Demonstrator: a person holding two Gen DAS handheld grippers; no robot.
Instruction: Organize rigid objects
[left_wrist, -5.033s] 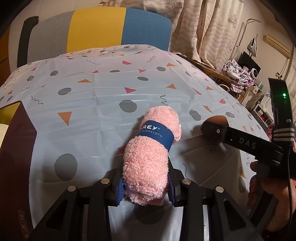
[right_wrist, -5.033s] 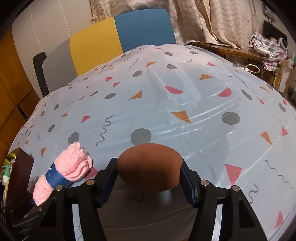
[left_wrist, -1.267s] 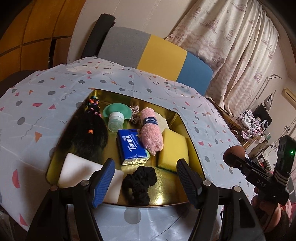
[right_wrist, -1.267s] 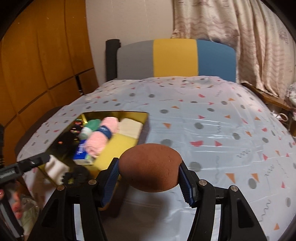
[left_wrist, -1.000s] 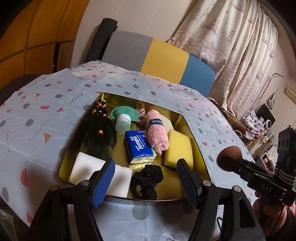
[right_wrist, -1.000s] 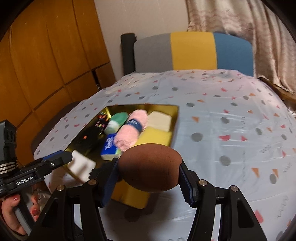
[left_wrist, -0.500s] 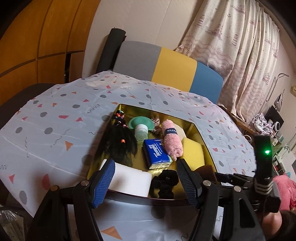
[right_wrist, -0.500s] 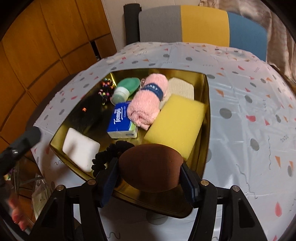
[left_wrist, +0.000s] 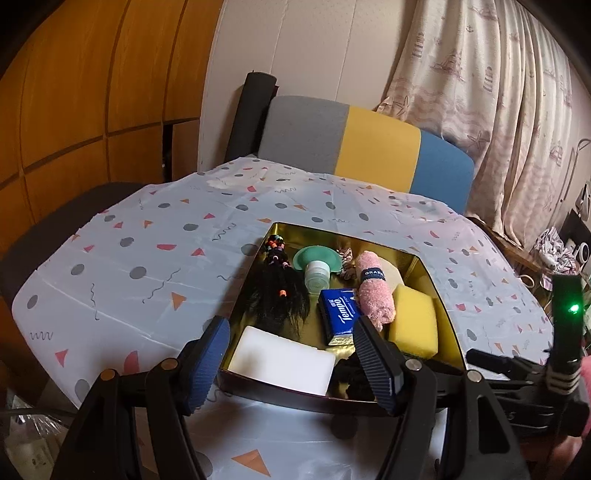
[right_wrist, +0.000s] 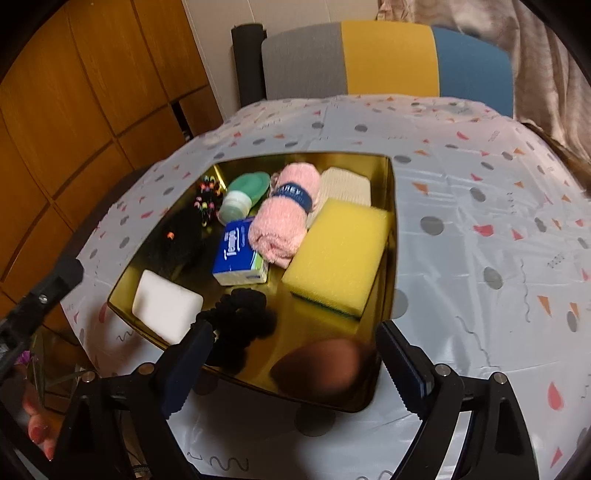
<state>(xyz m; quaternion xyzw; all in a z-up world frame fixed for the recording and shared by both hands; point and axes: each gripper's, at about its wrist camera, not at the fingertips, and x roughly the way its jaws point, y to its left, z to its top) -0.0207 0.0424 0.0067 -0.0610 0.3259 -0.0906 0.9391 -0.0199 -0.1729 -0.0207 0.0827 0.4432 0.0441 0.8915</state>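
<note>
Lying in the gold tray (right_wrist: 392, 236), brown sponge (right_wrist: 319, 365) sits between released right fingers (right_wrist: 404, 365).

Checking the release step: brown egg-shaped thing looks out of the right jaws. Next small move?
Probably lift the right gripper straight up and back. Its jaws stand wide open, and the brown egg-shaped object lies between them, blurred, in the gold tray's near corner beside the black scrunchie. The table is otherwise bare.

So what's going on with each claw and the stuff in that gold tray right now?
Left claw: open, empty.
Right claw: open, empty.
Brown sponge: blurred, loose in the tray's near corner.
Gold tray: uncovered, nearly full.
Pink dishcloth: rolled, banded.
Green jar: lying on its side.
</note>
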